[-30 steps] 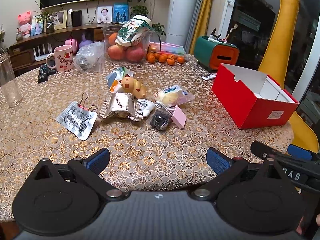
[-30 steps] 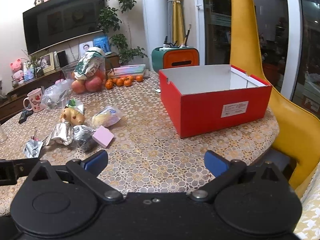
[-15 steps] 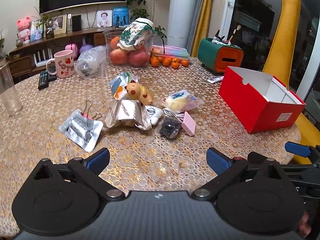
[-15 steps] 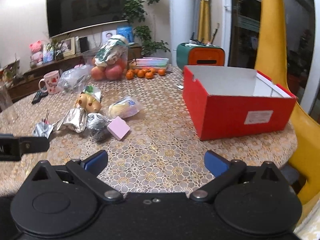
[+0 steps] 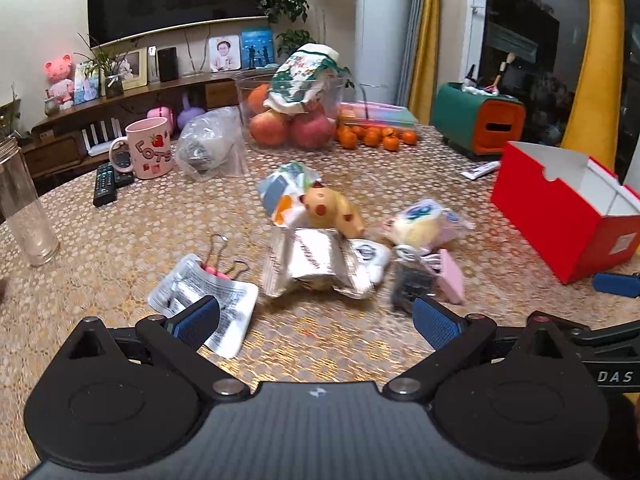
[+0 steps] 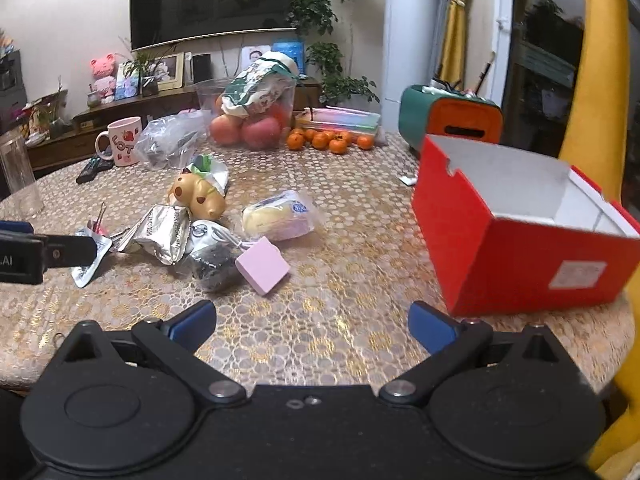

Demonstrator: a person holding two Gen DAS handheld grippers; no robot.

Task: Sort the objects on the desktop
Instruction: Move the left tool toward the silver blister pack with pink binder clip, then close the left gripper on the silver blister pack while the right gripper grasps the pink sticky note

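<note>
Desktop clutter lies in a loose heap near the middle of a round table (image 6: 360,320) covered in gold-patterned lace. The heap holds a flat silver sachet (image 5: 208,296) with pink binder clips (image 5: 222,266) touching its far edge, a crumpled foil packet (image 5: 316,266), a yellow toy figure (image 5: 334,210), a wrapped bun (image 6: 280,216), a dark bundle in clear plastic (image 6: 214,264) and a pink block (image 6: 262,266).

An open red box (image 6: 516,248) with a bare white interior stands to the right of the heap, close to the table's right rim. It looks like the place where items should go.

Both tools hover low over the near part of the table. The left gripper (image 5: 316,320) has its blue-padded fingers spread wide and holds nothing; its left pad overlaps the sachet in view, though contact cannot be confirmed. The right gripper (image 6: 312,322) is likewise spread wide and holding nothing, facing bare cloth short of the pink block.

Judging by this, sorting has barely started: the approach to a first pick is under way. The next move likely calls for lowering one tool over a single item and closing on it alone, since the pieces touch and overlap.

Open cloth lies between the heap and the box, giving a free path. The box wall must be cleared from above. A glass jar (image 5: 24,208), a mug (image 5: 148,148) and a fruit bowl (image 5: 288,112) stand well behind the heap.
</note>
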